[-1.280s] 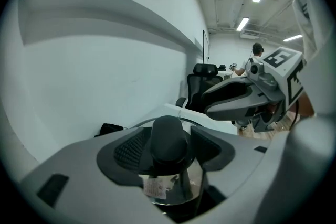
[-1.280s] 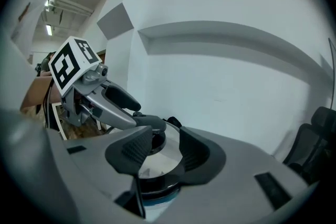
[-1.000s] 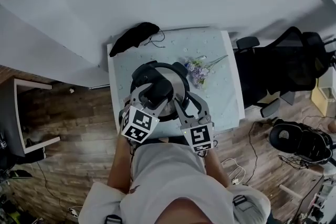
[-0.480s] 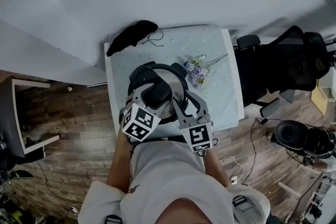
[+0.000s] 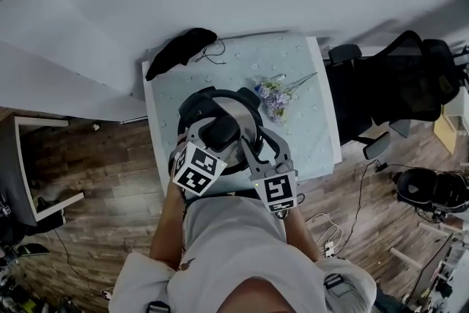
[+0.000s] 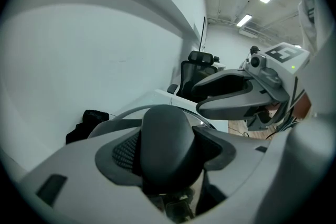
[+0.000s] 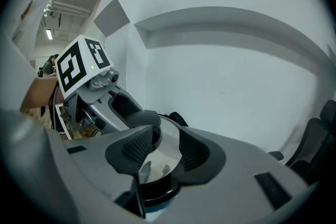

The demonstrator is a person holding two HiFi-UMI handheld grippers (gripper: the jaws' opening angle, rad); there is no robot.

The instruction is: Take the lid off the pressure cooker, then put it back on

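Observation:
A pressure cooker with a steel lid [image 5: 240, 112] stands on the pale blue table [image 5: 300, 62]. The lid's black handle [image 5: 218, 130] lies between the jaws of my left gripper [image 5: 218, 133]. In the left gripper view the handle [image 6: 165, 139] fills the gap, both pads lie against it, and the jaws are closing. My right gripper [image 5: 258, 138] hangs over the cooker's near right rim. Its jaws stand apart, and only the steel lid [image 7: 156, 159] shows beyond the gap of the right gripper [image 7: 160, 147].
A black cloth [image 5: 182, 49] lies at the table's far left corner. A small bunch of flowers [image 5: 274, 96] lies right of the cooker. A black office chair [image 5: 399, 88] stands at the table's right, and a white shelf [image 5: 37, 161] on the floor at left.
The left gripper has settled slightly lower around the lid handle. The right gripper and the cooker have kept still.

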